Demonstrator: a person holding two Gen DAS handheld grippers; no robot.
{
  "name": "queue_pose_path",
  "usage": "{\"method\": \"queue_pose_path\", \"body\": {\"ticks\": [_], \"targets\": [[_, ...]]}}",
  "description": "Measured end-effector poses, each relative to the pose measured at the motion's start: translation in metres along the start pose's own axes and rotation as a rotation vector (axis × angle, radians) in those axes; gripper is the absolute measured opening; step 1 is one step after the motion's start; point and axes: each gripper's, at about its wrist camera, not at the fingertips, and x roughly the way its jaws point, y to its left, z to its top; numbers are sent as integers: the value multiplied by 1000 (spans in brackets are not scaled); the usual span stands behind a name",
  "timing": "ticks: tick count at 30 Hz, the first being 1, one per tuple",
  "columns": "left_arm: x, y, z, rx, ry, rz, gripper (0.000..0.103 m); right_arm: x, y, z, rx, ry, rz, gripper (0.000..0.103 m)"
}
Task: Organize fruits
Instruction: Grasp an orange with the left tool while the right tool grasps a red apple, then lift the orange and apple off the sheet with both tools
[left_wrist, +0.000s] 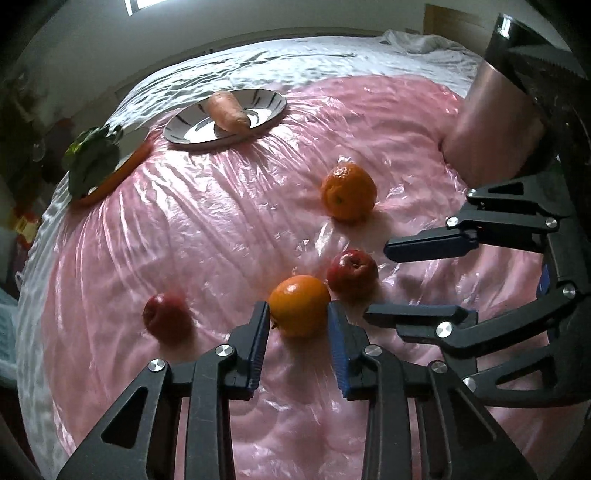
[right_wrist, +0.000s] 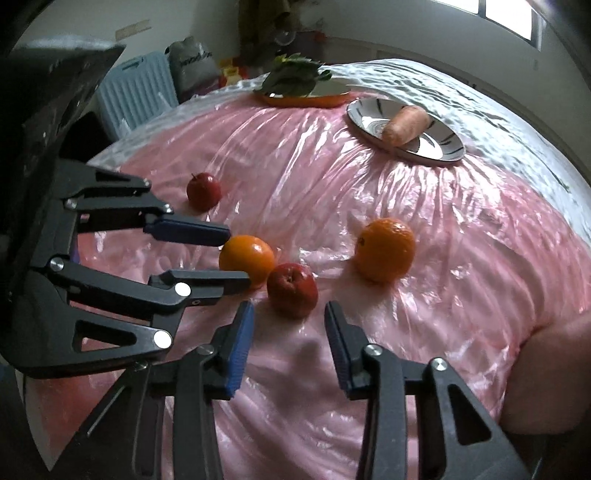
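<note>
Bench (left_wrist: 207, 236): pink cover under wrinkled clear film, so it looks slick. The fruit sits mid-bench. Two plates are at the far edge: a striped plate (left_wrist: 177, 133) with a carrot (left_wrist: 227, 110) on it, and an orange-rimmed plate (left_wrist: 118, 173) with greens (left_wrist: 92, 158).

Left gripper (left_wrist: 297, 308): jaws narrow, with both pads against the sides of the near orange (left_wrist: 299, 304). It's a fingertip grip only, and the orange rests on the film.

Right gripper (right_wrist: 288, 308): jaws partly open and holding nothing. The near apple (right_wrist: 291, 290) sits just ahead of the gap, and the pads are clear of it.

The far orange (left_wrist: 349, 192) and far apple (left_wrist: 168, 317) lie well apart from that pair.

Risks:
- The near apple and near orange are just beside each other, maybe touching. Lifting the orange could roll the apple out of the right jaws' line.
- The two grippers are crowded, so closing on the apple could clip the left finger or the orange.
- With a tip-only grip on round, smooth skin, the orange could squirt out forward.
- The film may bunch under the fingertips.

Orientation: the fruits are near-round with no real long axis. The near apple's stem dimple faces up, tilted toward the right camera. The near orange's stem nub looks low, beside the left pad, so I judge its axis to be roughly sideways.
</note>
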Motion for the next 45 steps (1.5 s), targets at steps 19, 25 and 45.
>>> {"method": "queue_pose_path", "body": {"ticks": [19, 25, 45], "targets": [[11, 24, 11, -30, 25, -146, 27, 24, 1, 17, -173, 24, 18, 43], [14, 24, 10, -37, 17, -152, 28, 27, -6, 13, -128, 9, 43, 37], [22, 7, 20, -6, 25, -51, 31, -18, -28, -11, 22, -74, -8, 37]]}}
